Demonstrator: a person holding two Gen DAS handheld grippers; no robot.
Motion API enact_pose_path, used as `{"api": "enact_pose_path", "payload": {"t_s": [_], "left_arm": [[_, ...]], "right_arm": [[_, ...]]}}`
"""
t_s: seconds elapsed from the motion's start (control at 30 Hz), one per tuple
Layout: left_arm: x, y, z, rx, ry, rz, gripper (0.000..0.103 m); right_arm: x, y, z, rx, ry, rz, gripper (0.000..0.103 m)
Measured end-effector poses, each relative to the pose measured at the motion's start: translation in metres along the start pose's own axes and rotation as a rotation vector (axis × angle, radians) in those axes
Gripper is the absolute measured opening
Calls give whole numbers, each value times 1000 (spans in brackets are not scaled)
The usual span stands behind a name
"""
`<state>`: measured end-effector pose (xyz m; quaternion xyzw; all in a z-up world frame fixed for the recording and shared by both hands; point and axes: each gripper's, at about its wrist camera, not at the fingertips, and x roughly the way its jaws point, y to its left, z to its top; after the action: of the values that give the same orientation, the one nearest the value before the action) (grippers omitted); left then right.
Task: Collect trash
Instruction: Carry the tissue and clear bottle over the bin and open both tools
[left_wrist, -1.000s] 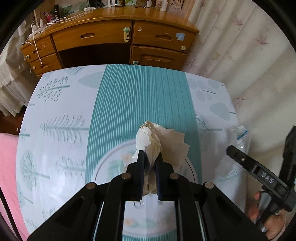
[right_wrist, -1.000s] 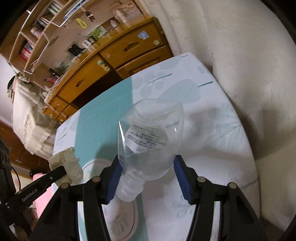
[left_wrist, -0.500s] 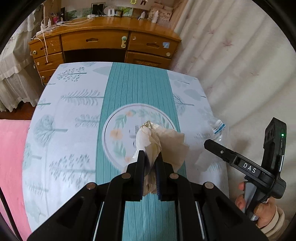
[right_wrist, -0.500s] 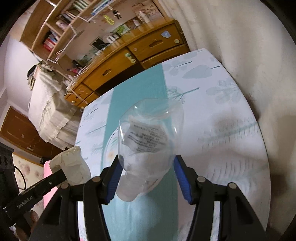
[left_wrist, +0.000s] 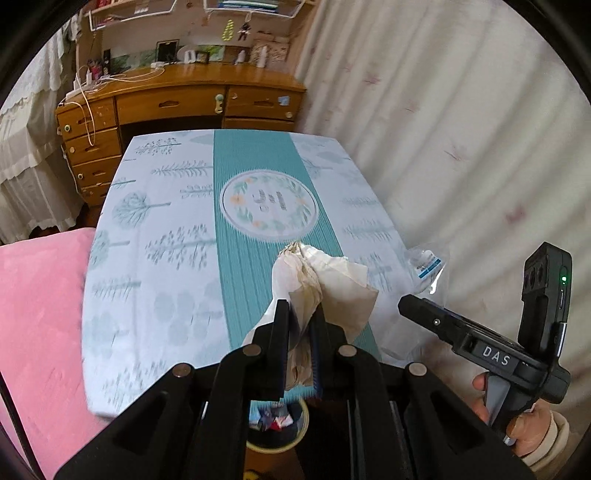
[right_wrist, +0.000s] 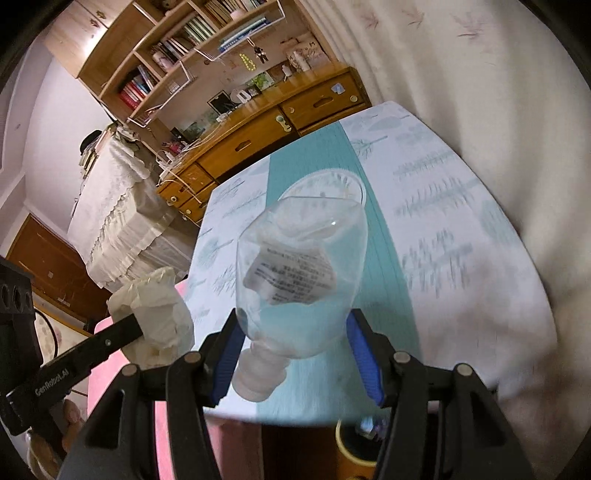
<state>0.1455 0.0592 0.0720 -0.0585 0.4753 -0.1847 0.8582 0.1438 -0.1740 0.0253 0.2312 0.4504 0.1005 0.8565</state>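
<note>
My left gripper (left_wrist: 300, 314) is shut on a crumpled beige tissue (left_wrist: 325, 284), held in the air over the near end of the table (left_wrist: 147, 229). My right gripper (right_wrist: 295, 325) is shut on a clear plastic bottle (right_wrist: 303, 258), its cap end toward the camera and its base pointing away. The tissue (right_wrist: 155, 314) and the left gripper's arm show at the left of the right wrist view. The bottle's edge (left_wrist: 428, 266) and the right gripper's body (left_wrist: 491, 354) show at the right of the left wrist view. A round bin (left_wrist: 275, 424) with colourful scraps inside sits below, past the table's near edge; its yellow rim (right_wrist: 341, 435) also shows under the right gripper.
The table wears a pale cloth with a teal runner (left_wrist: 255, 177) and a round floral emblem. A wooden desk (left_wrist: 177, 107) with drawers stands beyond it. A pink cushion (left_wrist: 37, 314) lies at the left, and a pale curtain (left_wrist: 461, 129) hangs along the right.
Both grippers have pulled back and up along the table toward its near edge, each still gripping its item. The bin has come into view below them.
</note>
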Motion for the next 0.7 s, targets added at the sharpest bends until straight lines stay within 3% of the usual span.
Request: {"api": "enact_pose_path", "payload": {"t_s": [0.2,0.37,0.57,0.7], "left_arm": [[-38,2,-67,3,51,-22,8],[-48,-4,-112,-1,110,-16,8],[-25,-10,-150,-50,187,-7,8],[12,-13,-179,-111,242,5,8]], "right_arm": [[-40,13,-72,-25,22,-29,56],[-62,13,-112,-65,71,-59,56],[-57,-12,-148,-77,154,-100,56],[-35,-45,-170,-41,234,-105,56]]}}
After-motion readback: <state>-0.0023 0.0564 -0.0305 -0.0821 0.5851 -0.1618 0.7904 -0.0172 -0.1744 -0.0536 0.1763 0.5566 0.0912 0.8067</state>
